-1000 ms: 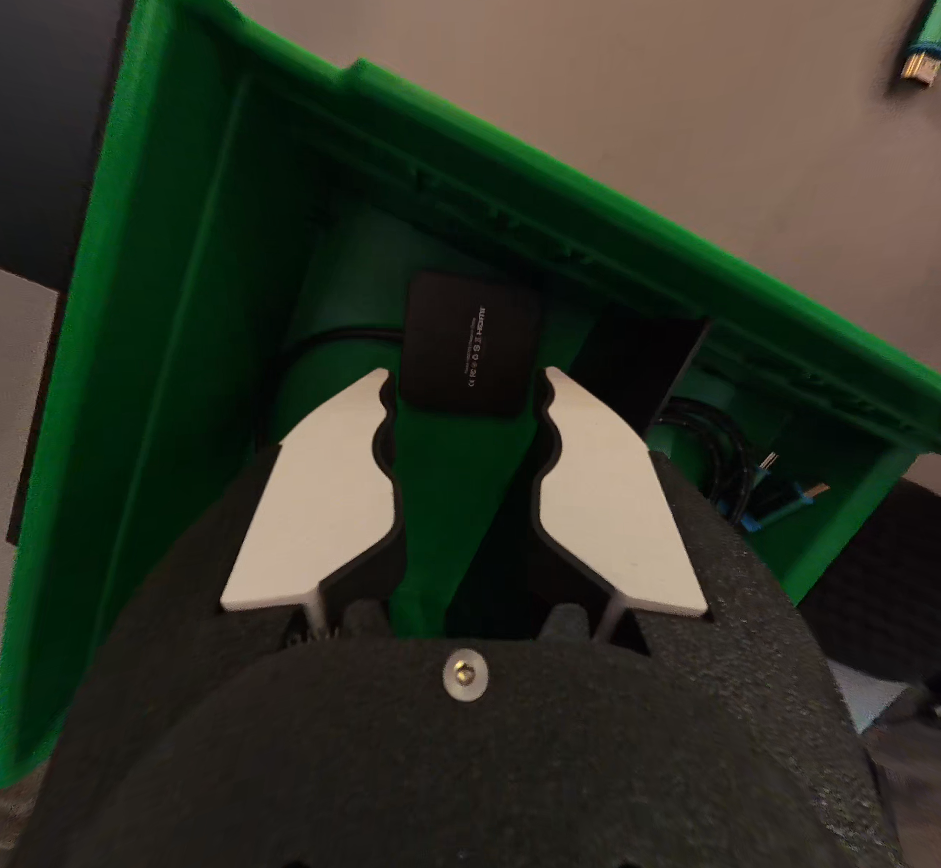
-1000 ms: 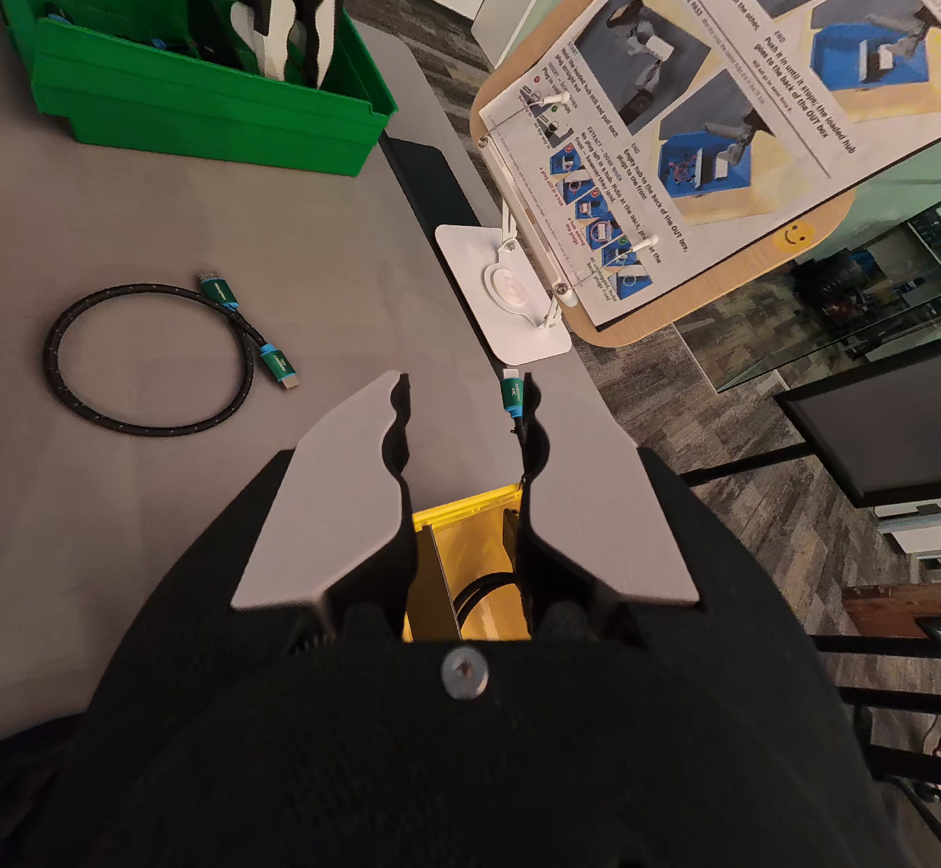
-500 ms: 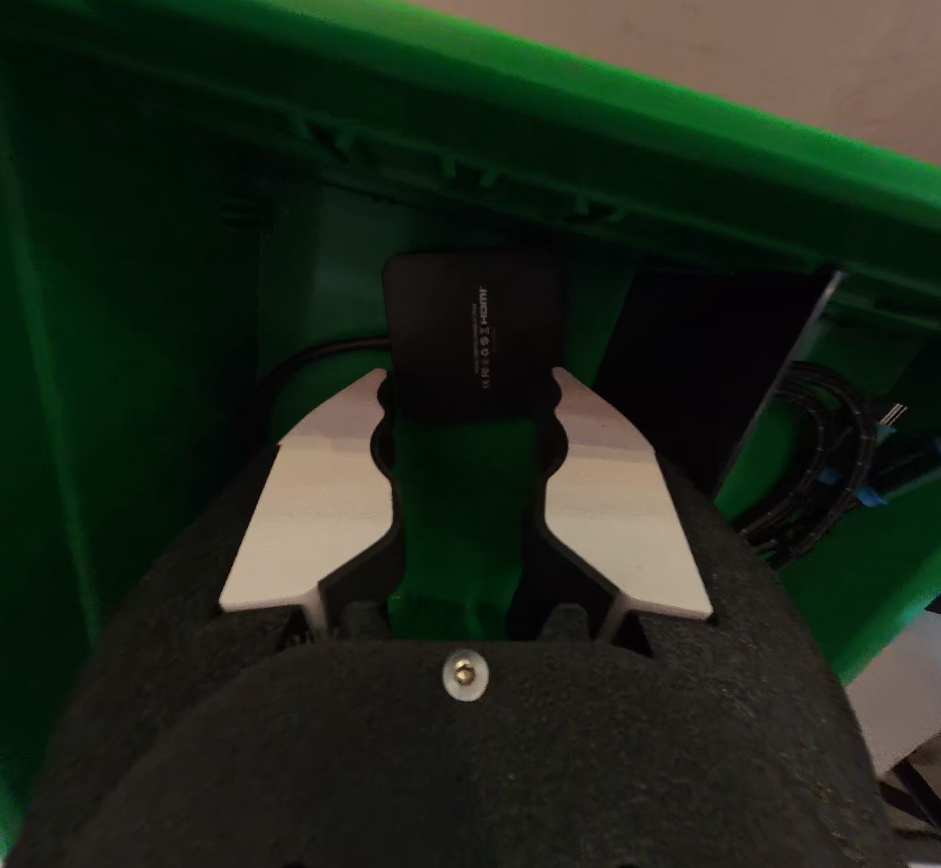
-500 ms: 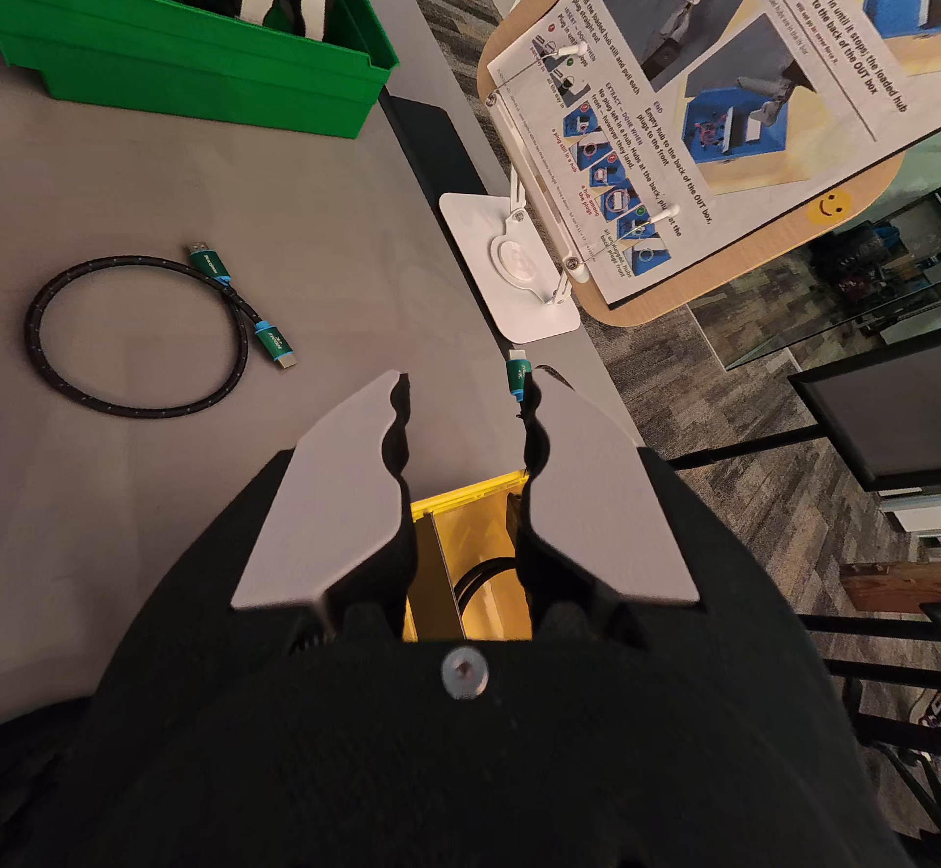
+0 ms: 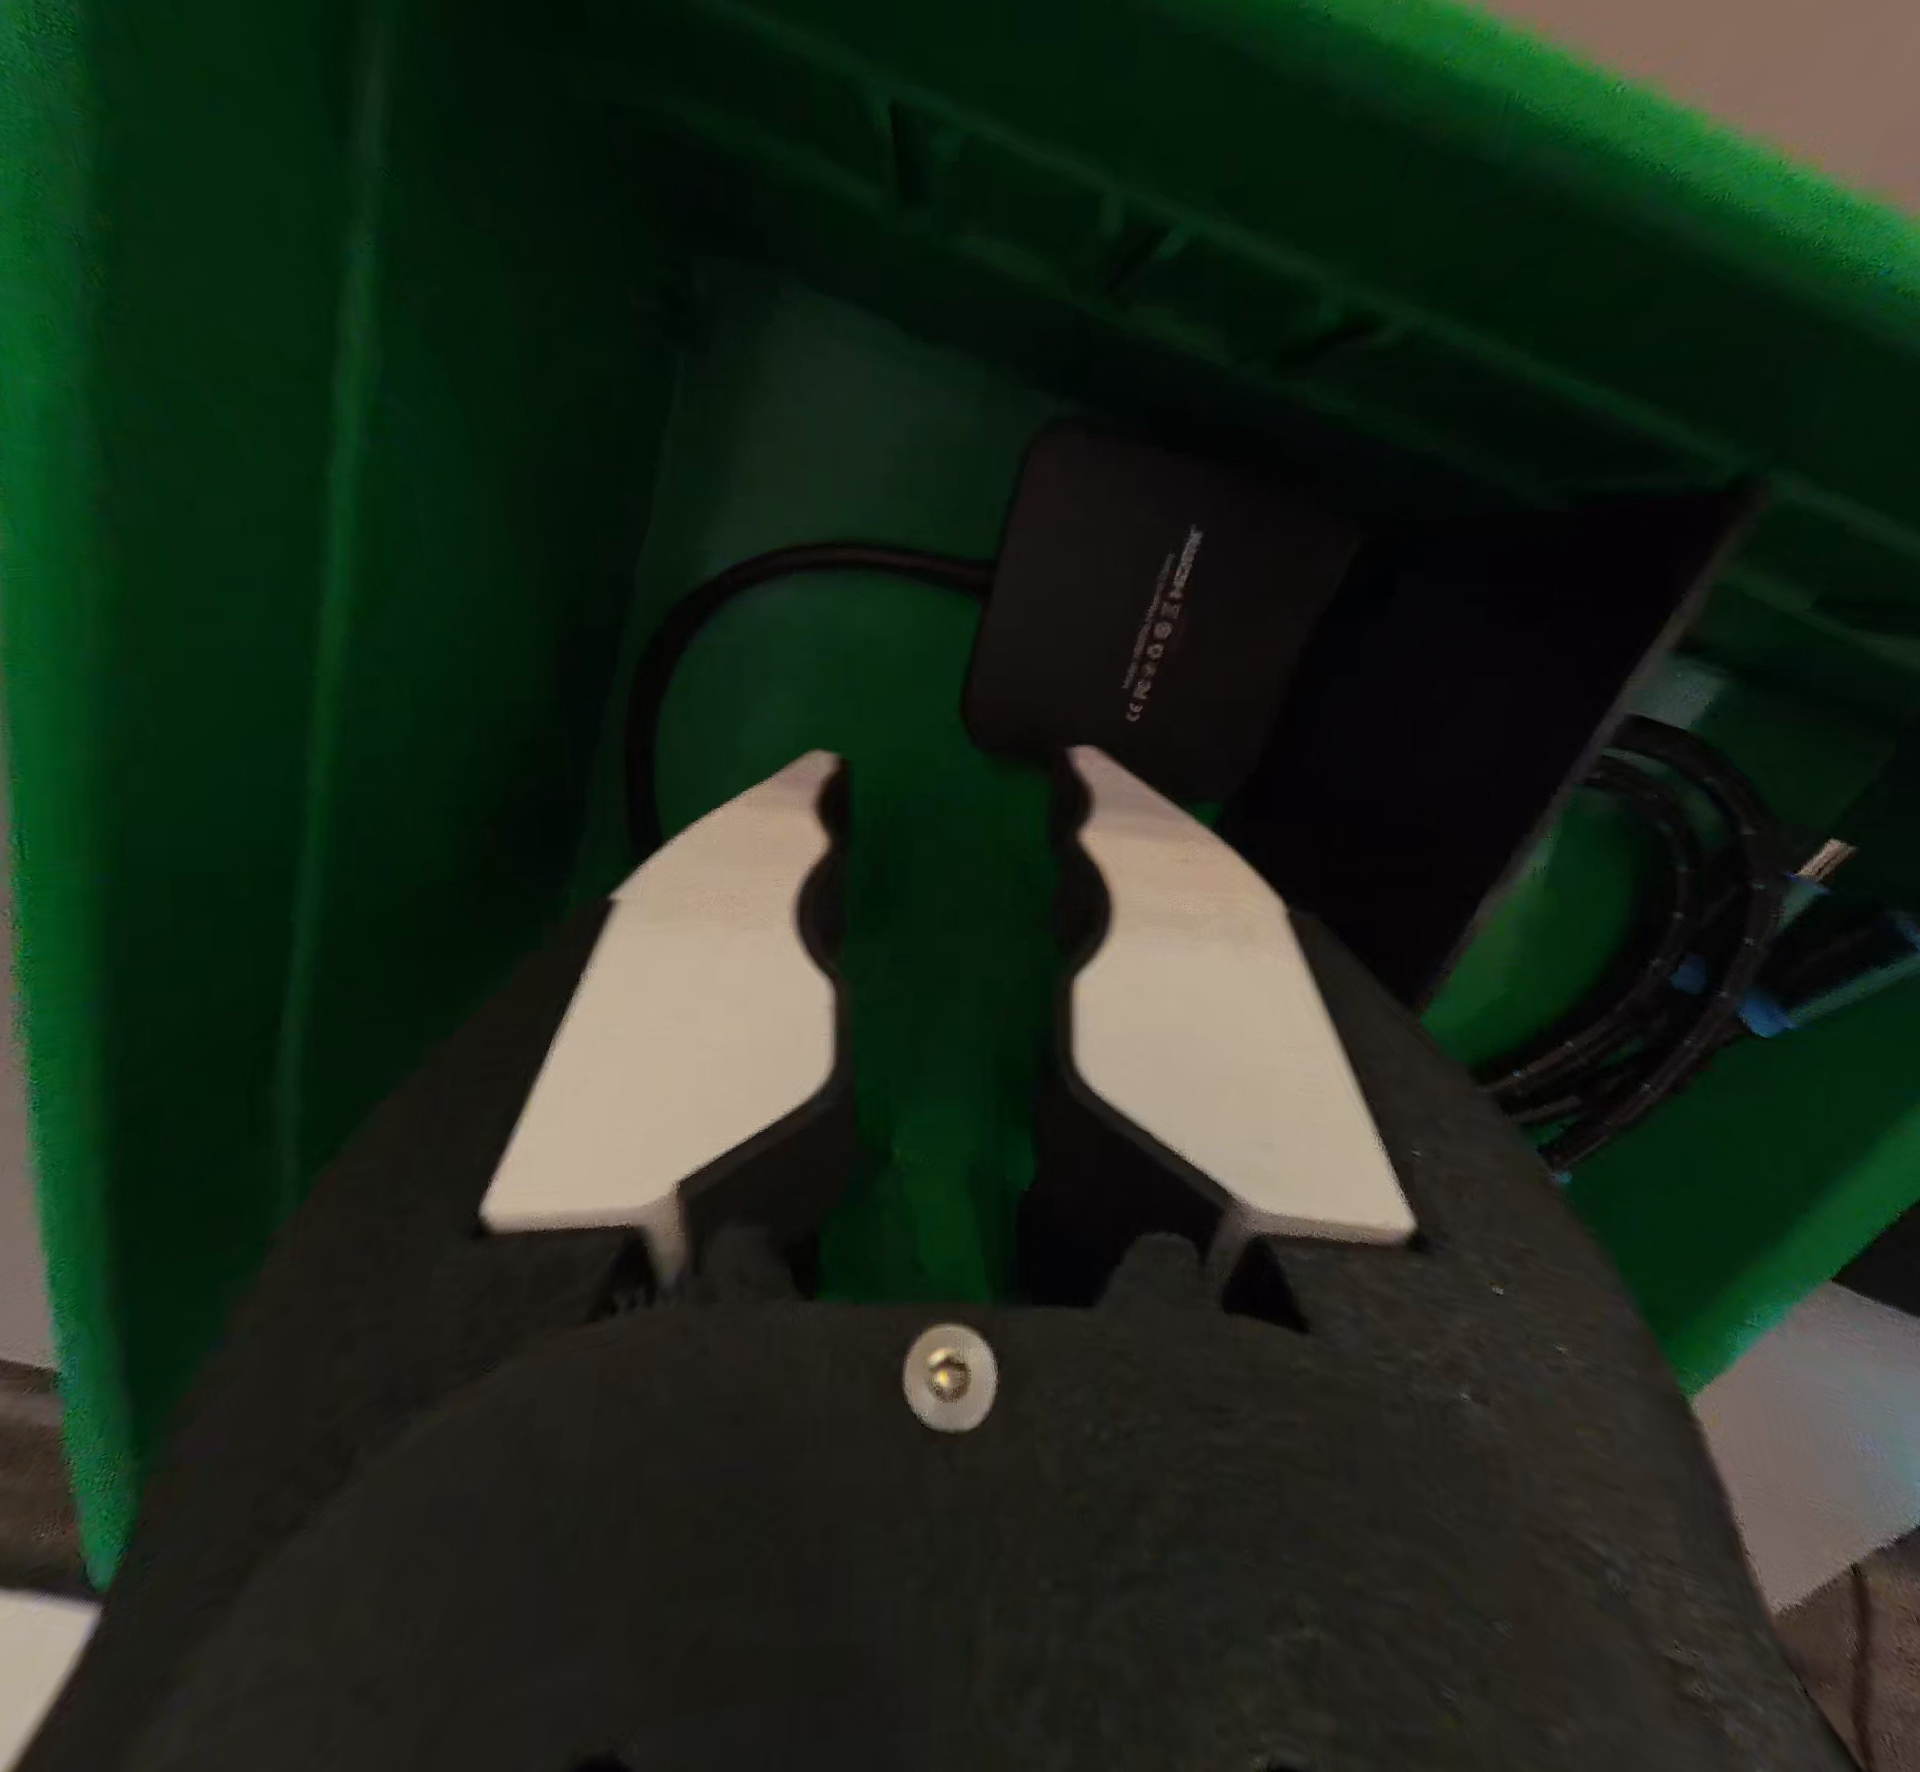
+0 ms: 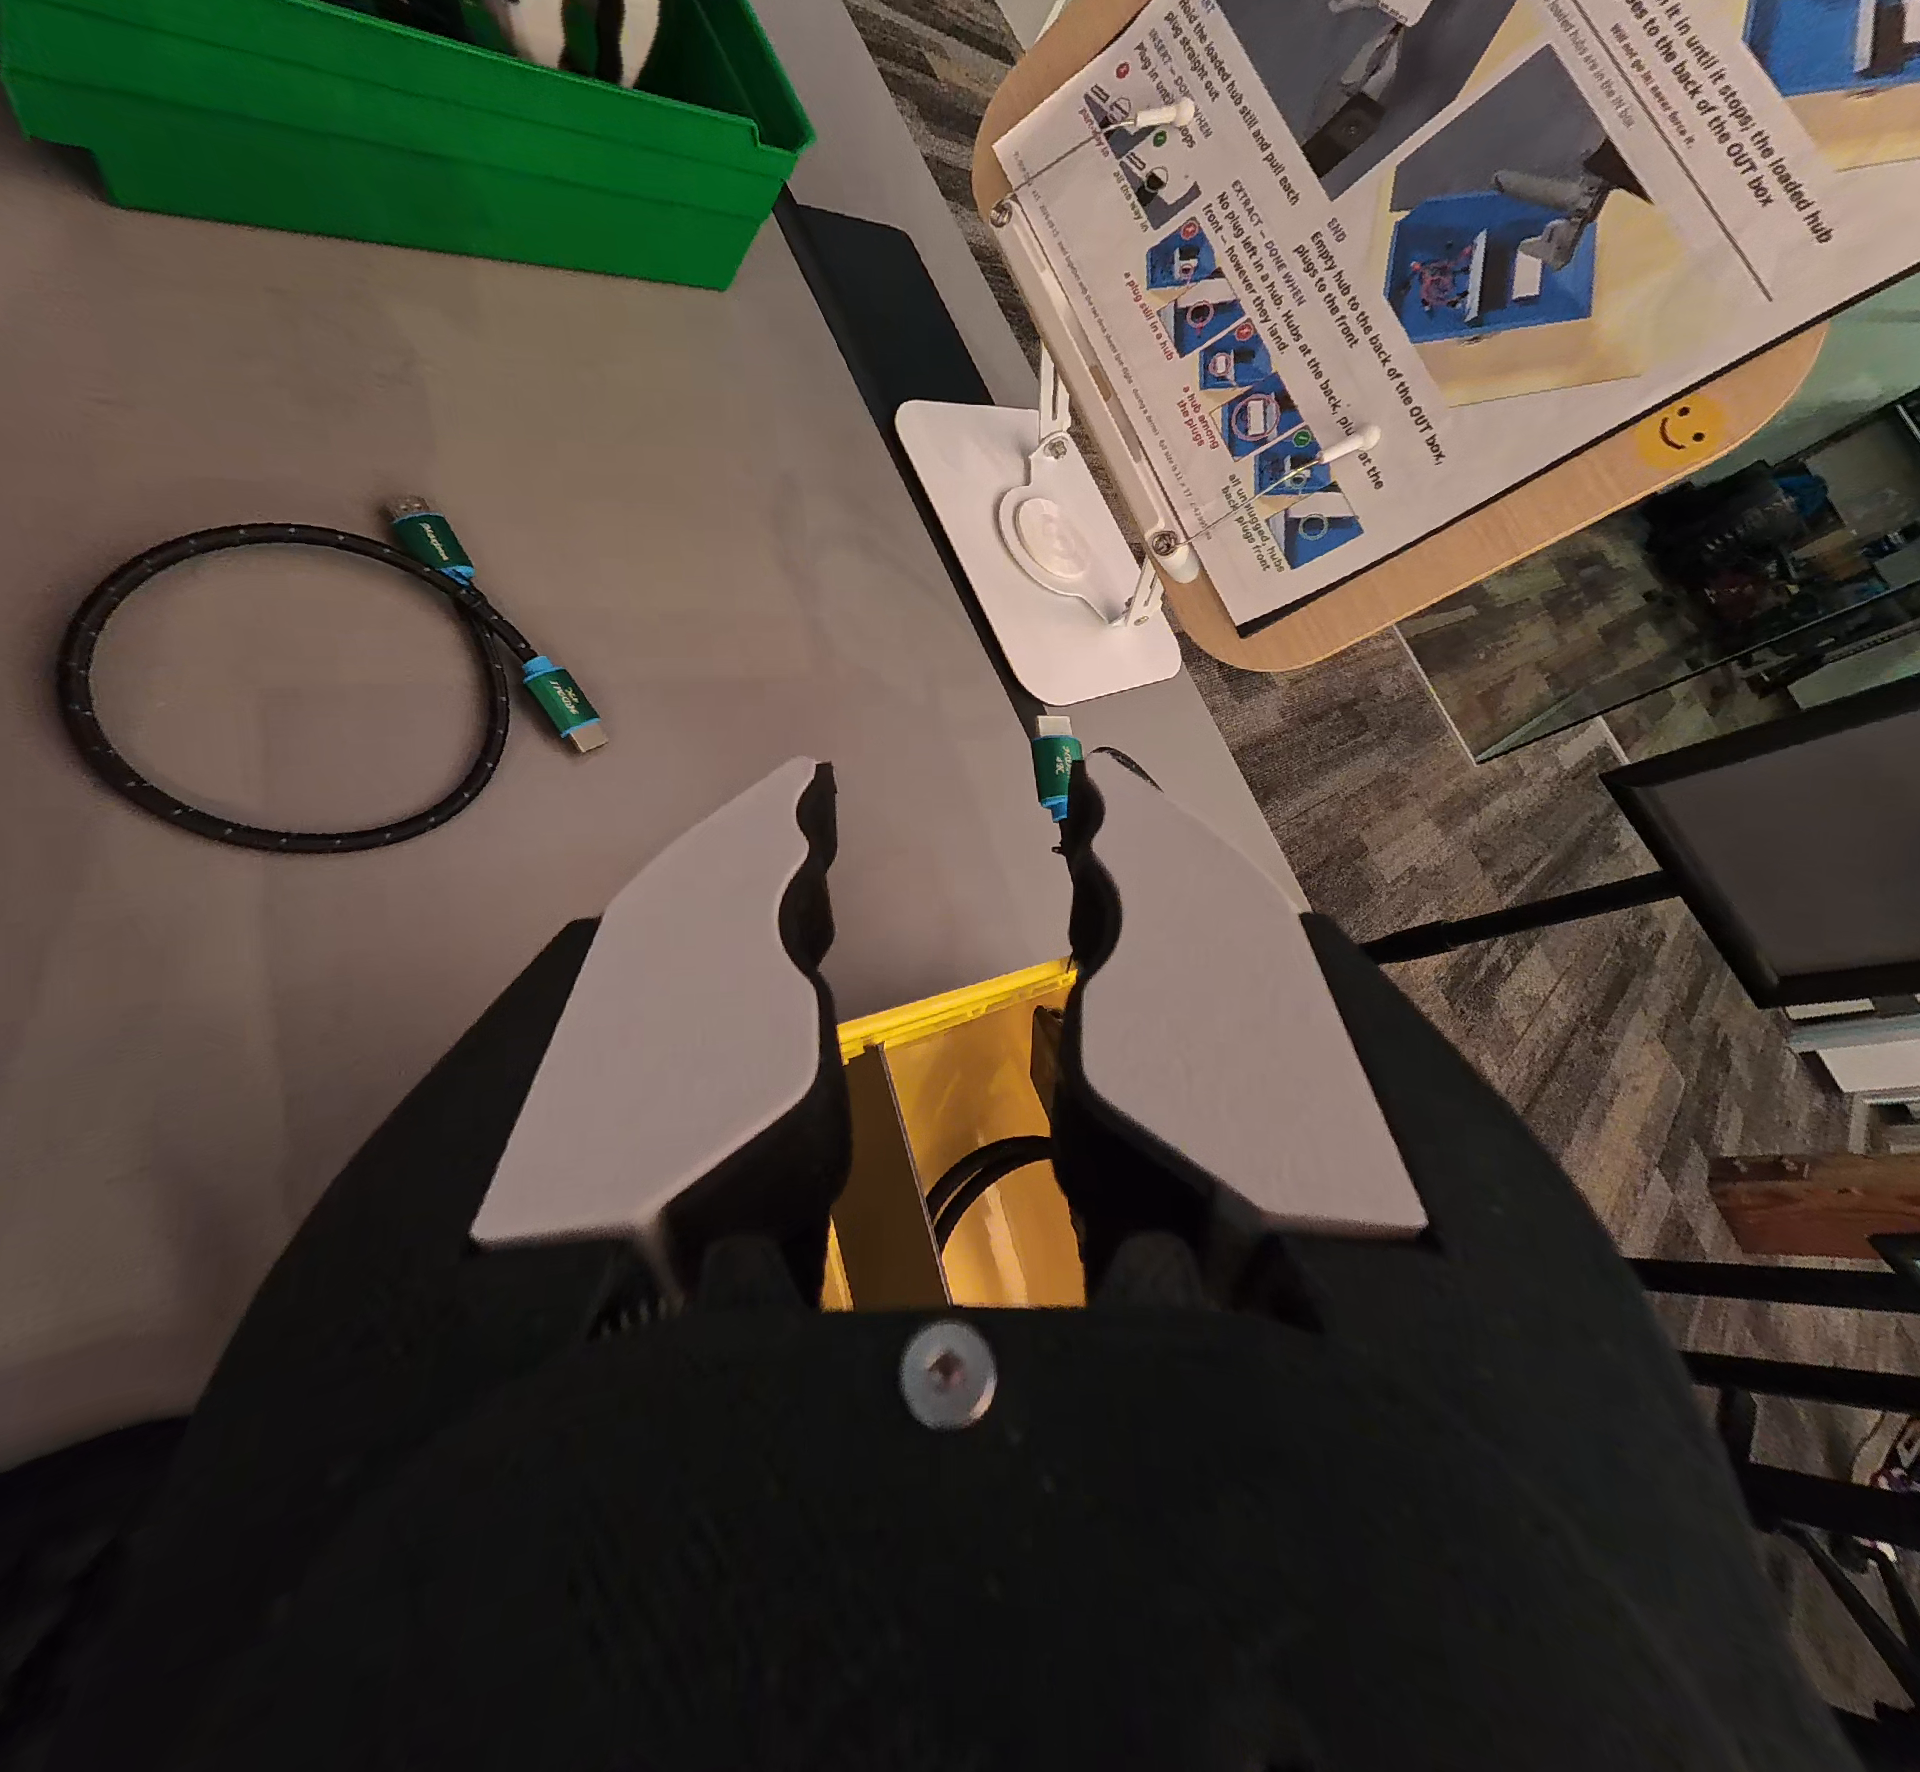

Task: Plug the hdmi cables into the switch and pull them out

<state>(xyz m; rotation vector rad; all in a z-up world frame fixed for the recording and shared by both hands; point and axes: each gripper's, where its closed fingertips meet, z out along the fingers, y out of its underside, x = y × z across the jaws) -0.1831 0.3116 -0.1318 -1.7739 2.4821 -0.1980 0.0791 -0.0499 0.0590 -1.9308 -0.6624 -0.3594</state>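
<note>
left tongs (image 5: 948, 772): parted, nothing held, inside green bin (image 5: 208, 475).
switch (image 5: 1153, 610): on bin floor, off-centre past the right finger; a miss or shove is risked.
right tongs (image 6: 948, 782): parted, empty, over tabletop (image 6: 727, 527).
cable (image 6: 281, 683): coiled on tabletop.

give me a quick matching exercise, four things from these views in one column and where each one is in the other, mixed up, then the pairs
Things:
1. switch
2. coiled cable
3. left gripper
4. yellow bin

Places:
A. lying on the grey table
B. below the right gripper
C. on the floor of the green bin
D. reaching into the green bin, open

Pairs: 1-C, 2-A, 3-D, 4-B
</note>
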